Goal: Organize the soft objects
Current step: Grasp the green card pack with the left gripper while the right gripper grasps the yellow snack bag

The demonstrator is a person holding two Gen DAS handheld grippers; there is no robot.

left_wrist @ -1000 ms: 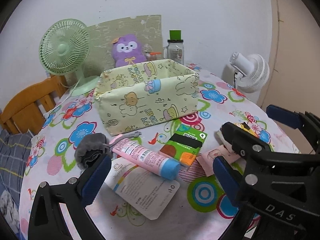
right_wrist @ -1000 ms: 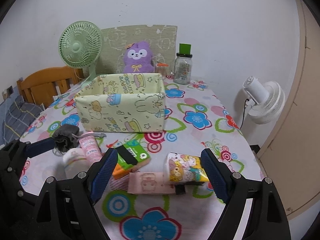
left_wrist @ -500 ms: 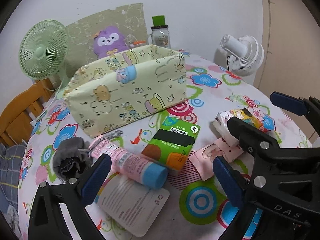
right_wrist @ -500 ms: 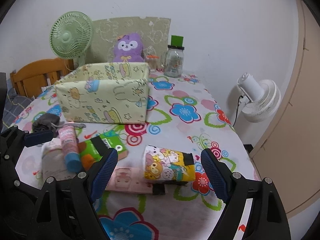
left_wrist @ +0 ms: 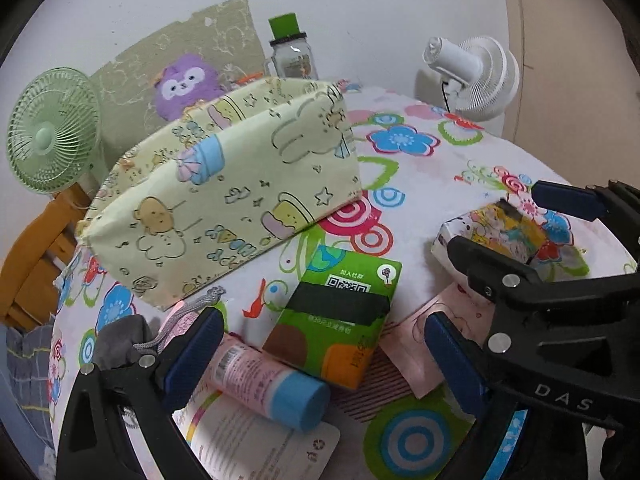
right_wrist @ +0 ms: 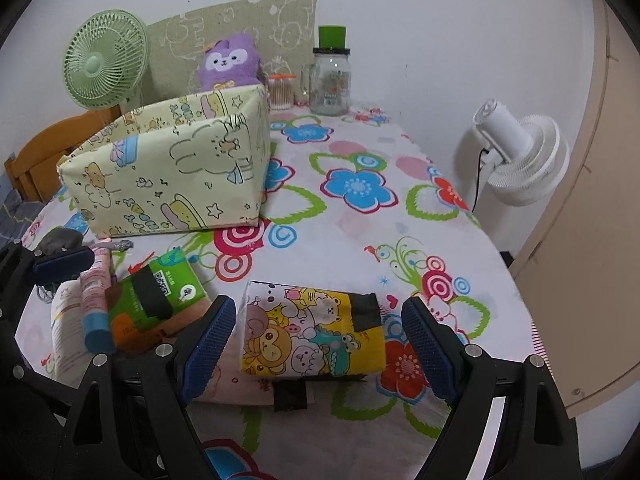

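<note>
Yellow cartoon tissue pack (right_wrist: 312, 330) betw. wide-open right claw (right_wrist: 316, 328) pads, untouched; left claw (left_wrist: 320, 354) open over green pack (left_wrist: 340, 312).

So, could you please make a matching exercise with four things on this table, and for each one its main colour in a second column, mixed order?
Things:
1. plush toy
2. tissue pack with QR code
3. cartoon-animal pack
4. tube cap

Colours:
a. blue
b. yellow
c. purple
d. green

Pairs: 1-c, 2-d, 3-b, 4-a
</note>
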